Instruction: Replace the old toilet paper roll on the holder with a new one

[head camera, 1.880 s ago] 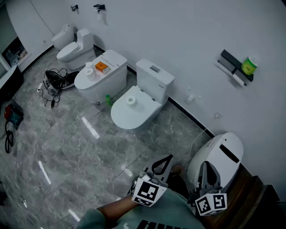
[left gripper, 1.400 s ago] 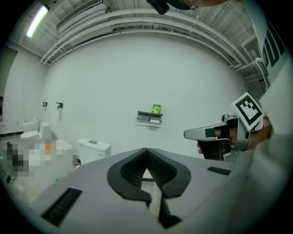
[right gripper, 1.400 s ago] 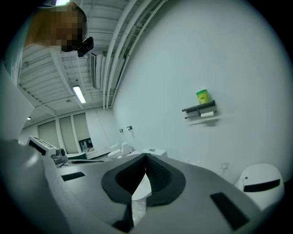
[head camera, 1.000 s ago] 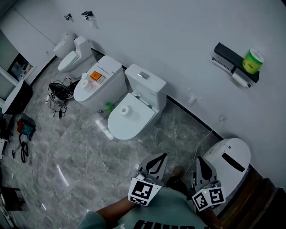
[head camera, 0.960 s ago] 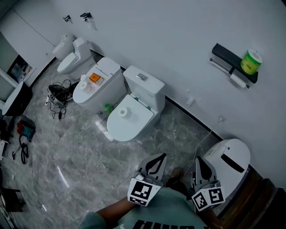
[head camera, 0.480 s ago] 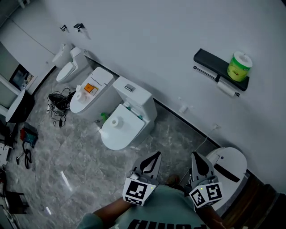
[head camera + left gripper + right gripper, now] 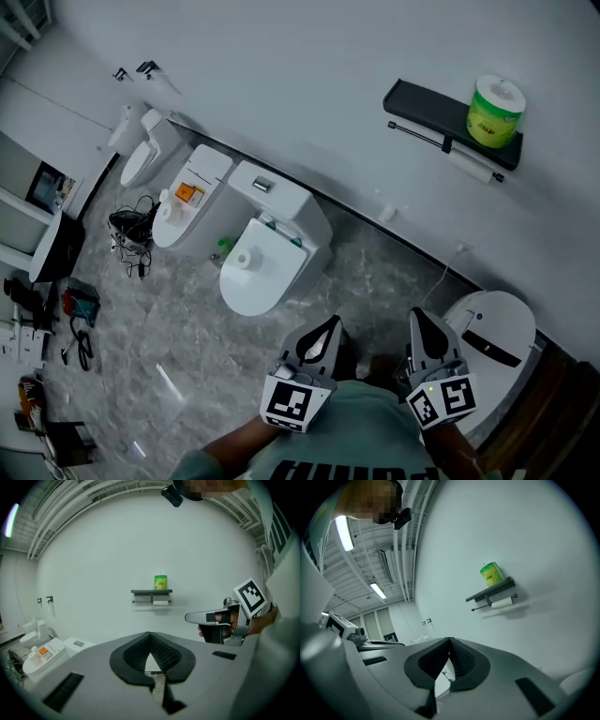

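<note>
A black wall shelf [image 7: 437, 105] carries a green-wrapped new roll [image 7: 494, 111]. Below it, on the bar, hangs the thin white old roll [image 7: 473, 167]. The left gripper view shows the same shelf [image 7: 151, 591], green roll [image 7: 160, 581] and old roll [image 7: 161, 602] straight ahead and far off; they also appear in the right gripper view: green roll [image 7: 491, 573], old roll [image 7: 502, 603]. My left gripper [image 7: 323, 330] and right gripper [image 7: 422, 328] are held side by side near my body, both shut and empty, well short of the wall.
A white toilet [image 7: 265, 239] with a small paper roll [image 7: 244, 260] on its lid stands to the left. Behind it is a second toilet [image 7: 185, 204] with an orange box [image 7: 188, 192]. Another white toilet [image 7: 495, 339] is close on the right. Cables [image 7: 131, 226] lie on the floor.
The holder shelf has shifted up and left in the head view as I moved toward the wall. Both grippers travelled along, still shut and side by side.
</note>
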